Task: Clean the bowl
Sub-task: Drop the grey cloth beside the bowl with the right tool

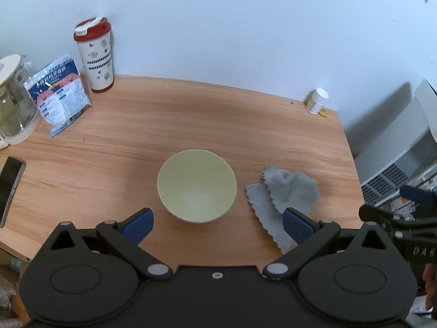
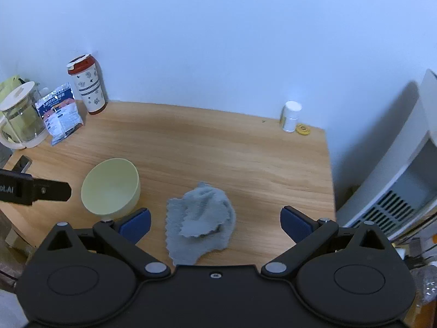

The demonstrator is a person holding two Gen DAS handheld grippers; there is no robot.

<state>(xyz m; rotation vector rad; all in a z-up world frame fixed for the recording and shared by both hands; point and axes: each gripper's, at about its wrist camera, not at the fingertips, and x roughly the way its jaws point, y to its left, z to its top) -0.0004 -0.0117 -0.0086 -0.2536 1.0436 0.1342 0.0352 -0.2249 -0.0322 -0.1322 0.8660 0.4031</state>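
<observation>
A pale yellow-green bowl [image 1: 196, 186] [image 2: 110, 187] stands upright on the wooden table [image 1: 191, 120] [image 2: 218, 147], its inside bare. To its right lies a crumpled grey cloth [image 1: 284, 194] [image 2: 200, 218], flat on the wood and apart from the bowl. My left gripper [image 1: 217, 224] hovers above the bowl's near side, open, with nothing between its blue pads [image 1: 138, 225]. Over the cloth my right gripper [image 2: 215, 222] is held open wide, the cloth lying below and free of its pads [image 2: 296, 224]. The right gripper's black body [image 1: 401, 224] shows at the left wrist view's right edge.
Along the back left stand a red-lidded tumbler [image 1: 95, 54] [image 2: 87, 86], a printed pouch [image 1: 58, 93] [image 2: 58, 112] and a glass kettle [image 1: 15, 101] [image 2: 21, 117]. A phone [image 1: 9, 186] lies at the left edge. A small white bottle [image 1: 318, 99] [image 2: 291, 116] stands back right. A white appliance [image 2: 396, 186] stands beyond the table's right edge.
</observation>
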